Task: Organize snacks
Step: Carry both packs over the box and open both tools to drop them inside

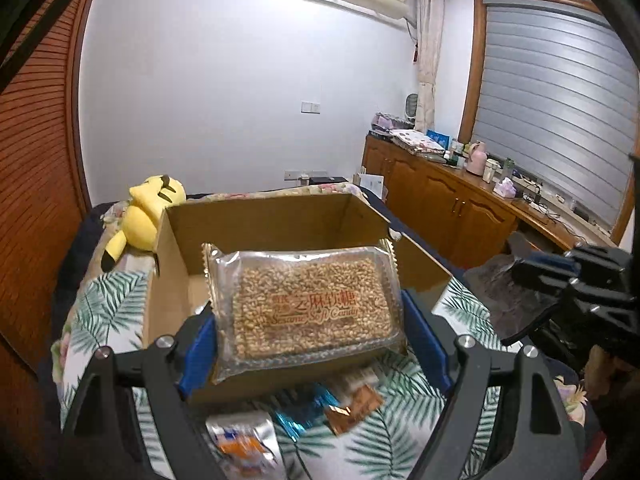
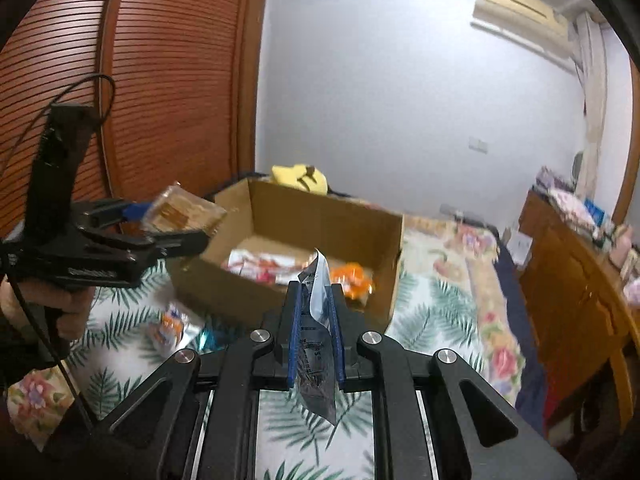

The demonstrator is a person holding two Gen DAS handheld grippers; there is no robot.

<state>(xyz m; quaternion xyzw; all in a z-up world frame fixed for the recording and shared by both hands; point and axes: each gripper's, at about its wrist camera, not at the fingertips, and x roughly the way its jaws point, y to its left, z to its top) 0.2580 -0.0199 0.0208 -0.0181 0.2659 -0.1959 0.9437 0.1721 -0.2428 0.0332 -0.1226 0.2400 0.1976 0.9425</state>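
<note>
A clear pack of sesame soft candy [image 1: 312, 288] sits crosswise between the blue pads of my left gripper [image 1: 308, 320], which is shut on it, wide apart. It hangs over the near edge of the open cardboard box [image 1: 260, 220]. The right wrist view shows that left gripper [image 2: 176, 224] at the left, lifting the candy pack [image 2: 184, 208] by the box's [image 2: 320, 216] left corner. My right gripper [image 2: 316, 292] is shut on a thin silver-and-dark sachet [image 2: 318, 360], held upright in front of the box. In the left wrist view the right gripper [image 1: 532, 268] enters from the right.
The box holds a red-and-white pack [image 2: 268, 266] and an orange pack [image 2: 352, 276]. Loose on the leaf-print bedspread [image 1: 108, 300] lie a silver-orange packet [image 1: 240, 440], a blue wrapper [image 1: 300, 412] and a brown one [image 1: 352, 404]. A yellow plush [image 1: 140, 216] lies behind the box; wooden cabinets [image 1: 460, 208] stand right.
</note>
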